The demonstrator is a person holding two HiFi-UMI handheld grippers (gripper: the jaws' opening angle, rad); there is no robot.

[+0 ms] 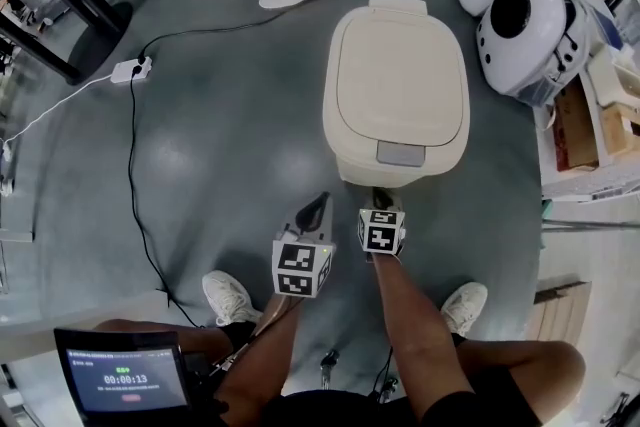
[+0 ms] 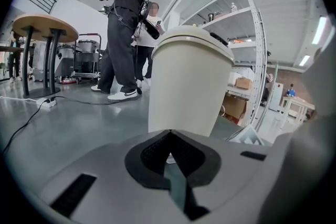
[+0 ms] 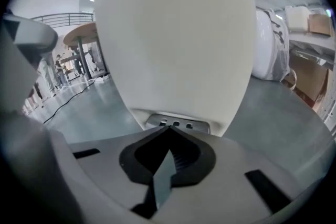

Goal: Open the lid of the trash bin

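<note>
Trash bin ahead, right gripper pressed together at its base, left gripper likewise beside.

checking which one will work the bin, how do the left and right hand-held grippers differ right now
The right hand-held gripper sits close to the foot of the trash bin, aimed at its grey plate; the left hand-held gripper is off to the bin's left, farther back. The right points straight at the bin; the left angles toward it. Both have jaws together, holding nothing.
</note>
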